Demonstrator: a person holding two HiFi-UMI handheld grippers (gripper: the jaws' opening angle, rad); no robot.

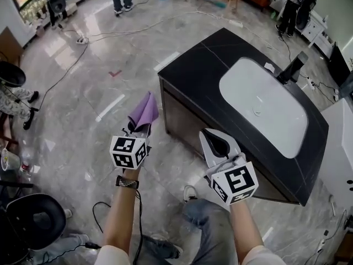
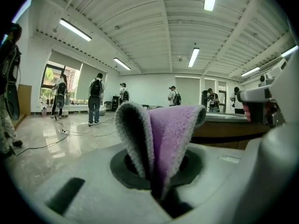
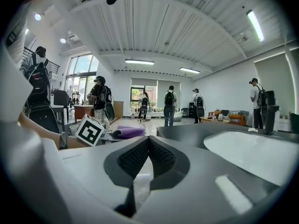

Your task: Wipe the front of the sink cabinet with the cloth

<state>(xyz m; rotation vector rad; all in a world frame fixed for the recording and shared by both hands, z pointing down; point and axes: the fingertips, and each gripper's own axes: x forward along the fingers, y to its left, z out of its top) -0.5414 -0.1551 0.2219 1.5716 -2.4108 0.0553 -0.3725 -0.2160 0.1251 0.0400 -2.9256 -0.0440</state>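
Left forearm (image 1: 122,217) and right forearm (image 1: 242,231) rise from the bottom of the head view, each ending in a claw; the left claw (image 1: 139,128) is clamped on a purple cloth (image 1: 144,110), which stands up from its tips as a folded flap; in the left gripper view the left claw (image 2: 156,190) pinches the base of the cloth (image 2: 163,139), purple on one face and grey on the other; the right claw (image 1: 216,139) has its jaws pressed together with nothing between them, as the right gripper view shows (image 3: 147,146); the sink cabinet (image 1: 185,117) stands just right of the left claw, its dark front directly ahead of the right claw; the cloth sits just beside the cabinet's near corner, though contact cannot be judged; beyond the right claw the black tabletop (image 1: 204,59) holds a white basin (image 1: 265,106) and a black tap (image 1: 292,68); marble floor (image 1: 110,81) spreads beyond the left claw.
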